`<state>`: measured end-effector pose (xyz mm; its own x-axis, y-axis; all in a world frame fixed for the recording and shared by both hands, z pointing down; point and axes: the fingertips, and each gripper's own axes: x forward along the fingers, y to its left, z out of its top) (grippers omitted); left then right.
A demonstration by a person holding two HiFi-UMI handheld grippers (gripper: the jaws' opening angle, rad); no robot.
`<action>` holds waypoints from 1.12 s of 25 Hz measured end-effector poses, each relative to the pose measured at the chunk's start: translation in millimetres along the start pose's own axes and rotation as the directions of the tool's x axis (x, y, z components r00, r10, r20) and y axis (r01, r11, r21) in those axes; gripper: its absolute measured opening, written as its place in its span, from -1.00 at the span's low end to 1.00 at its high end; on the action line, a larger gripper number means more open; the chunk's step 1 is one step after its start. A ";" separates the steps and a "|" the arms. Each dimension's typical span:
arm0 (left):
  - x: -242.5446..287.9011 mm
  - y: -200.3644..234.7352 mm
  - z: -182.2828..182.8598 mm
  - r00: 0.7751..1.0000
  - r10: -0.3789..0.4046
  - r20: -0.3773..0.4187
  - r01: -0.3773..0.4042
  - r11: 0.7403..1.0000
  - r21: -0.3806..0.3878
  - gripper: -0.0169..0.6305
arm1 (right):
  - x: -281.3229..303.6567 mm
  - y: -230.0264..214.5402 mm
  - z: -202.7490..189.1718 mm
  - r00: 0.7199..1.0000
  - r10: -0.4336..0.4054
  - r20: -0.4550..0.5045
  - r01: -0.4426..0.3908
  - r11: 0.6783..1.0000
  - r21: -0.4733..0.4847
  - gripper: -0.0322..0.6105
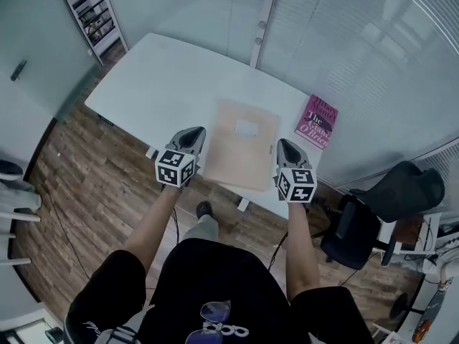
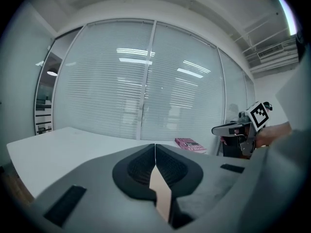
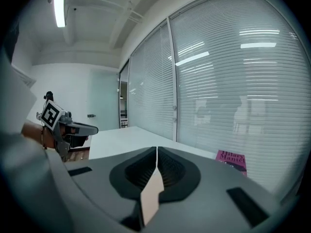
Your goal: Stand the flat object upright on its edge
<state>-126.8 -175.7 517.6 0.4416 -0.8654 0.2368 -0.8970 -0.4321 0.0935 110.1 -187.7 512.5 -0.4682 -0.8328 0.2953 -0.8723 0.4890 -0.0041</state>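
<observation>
Here the left gripper [image 1: 196, 136] and right gripper [image 1: 285, 146] each have jaws clamped on the tan flat object [image 1: 240, 149] at the table's [image 1: 165, 77] near edge. With the grasp apparently made, both must next rotate it together onto one edge.

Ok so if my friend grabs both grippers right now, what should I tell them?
Left gripper: shut on the left edge of the tan folder.
Right gripper: shut on the same folder's right edge.
Folder: at the near edge of the white table, with its broad face showing to the head view, so it doesn't look upright yet.
Pink book: lies flat to the right, apart from the folder.
Done: both grips are on.
Left: tip the folder up onto its edge, steady it, then let go.
</observation>
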 end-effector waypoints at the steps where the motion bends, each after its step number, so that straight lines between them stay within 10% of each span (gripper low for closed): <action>1: 0.7 2.4 -0.3 1.000 -0.002 0.000 0.002 1.000 -0.003 -0.88 | 2.4 0.7 -2.1 1.000 0.001 -0.008 -0.001 1.000 0.001 -0.82; 12: 14.5 1.0 -12.0 0.995 -0.094 -0.038 0.093 0.995 -0.032 -0.85 | 13.1 -2.4 -21.5 0.998 0.009 -0.057 -0.006 0.999 0.050 -0.80; 19: 26.1 -6.6 -31.3 0.981 -0.155 -0.114 0.148 0.987 -0.064 -0.30 | 17.6 -7.8 -40.6 0.994 0.046 -0.101 -0.034 0.992 0.118 -0.17; 28: 45.8 -11.6 -76.0 0.938 -0.234 -0.257 0.193 0.965 -0.175 0.10 | 30.1 -18.9 -88.9 0.976 0.099 -0.194 -0.051 0.970 0.238 0.01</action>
<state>-97.8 -191.1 600.8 0.6185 -0.6450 0.4488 -0.7845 -0.5397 0.3054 125.1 -198.9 606.3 -0.5156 -0.7140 0.4736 -0.8559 0.4549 -0.2459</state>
